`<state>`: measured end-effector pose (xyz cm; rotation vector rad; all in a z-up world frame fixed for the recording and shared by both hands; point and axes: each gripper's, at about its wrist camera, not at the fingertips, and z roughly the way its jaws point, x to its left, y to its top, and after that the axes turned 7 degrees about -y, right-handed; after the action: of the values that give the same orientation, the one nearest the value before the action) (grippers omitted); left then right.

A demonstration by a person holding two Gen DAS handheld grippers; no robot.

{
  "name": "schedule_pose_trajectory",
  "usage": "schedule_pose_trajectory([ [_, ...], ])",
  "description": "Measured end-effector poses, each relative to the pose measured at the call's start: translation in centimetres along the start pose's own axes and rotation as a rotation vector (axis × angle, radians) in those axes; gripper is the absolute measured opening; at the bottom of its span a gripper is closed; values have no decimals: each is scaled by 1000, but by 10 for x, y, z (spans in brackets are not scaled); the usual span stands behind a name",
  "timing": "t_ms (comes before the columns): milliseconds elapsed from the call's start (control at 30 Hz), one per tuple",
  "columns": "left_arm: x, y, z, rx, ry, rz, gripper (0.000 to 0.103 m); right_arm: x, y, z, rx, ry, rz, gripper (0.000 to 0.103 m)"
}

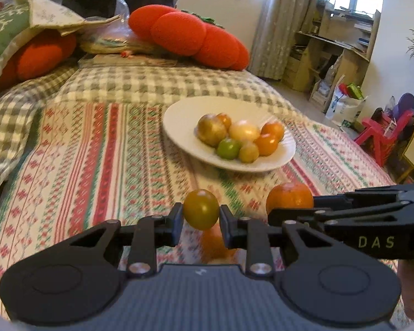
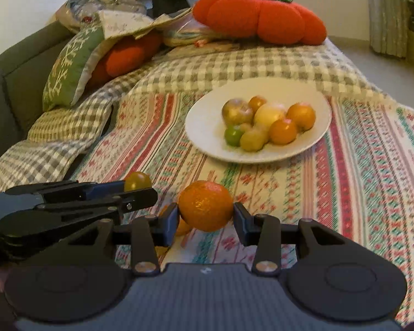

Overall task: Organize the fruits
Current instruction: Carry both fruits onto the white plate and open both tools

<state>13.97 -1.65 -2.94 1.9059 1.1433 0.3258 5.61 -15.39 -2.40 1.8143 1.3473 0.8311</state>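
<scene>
Here the left gripper is clamped on a round olive-green fruit, one black finger on each side. The right gripper pinches an orange tangerine the same way. Both fruits are near-spherical, so no long axis or pointing direction can be told.

At about 12 o'clock from each held fruit, a white plate sits on the striped patterned blanket, holding a pile of small fruits: orange ones, a bright green one, yellowish ones and a pale one. Farther back lies a red tomato-shaped cushion.

The left wrist view alone shows the pale letters "DAS" on the right gripper's body at 3 o'clock, a wooden shelf and a red toy chair. The right wrist view alone shows a green embroidered pillow and the dark sofa back at 10 o'clock. A blurred orange fruit lies on the blanket under the left gripper's fingers.
</scene>
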Motion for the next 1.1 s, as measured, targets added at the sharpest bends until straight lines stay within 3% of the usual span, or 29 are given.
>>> schedule_pose_trajectory([
  [633,-2,64,73,39,-22,74,14,-41,46,32,-29,-68,57,39],
  [1100,4,79,97,79,-42,81,14,-43,48,52,-21,-77,40,39],
])
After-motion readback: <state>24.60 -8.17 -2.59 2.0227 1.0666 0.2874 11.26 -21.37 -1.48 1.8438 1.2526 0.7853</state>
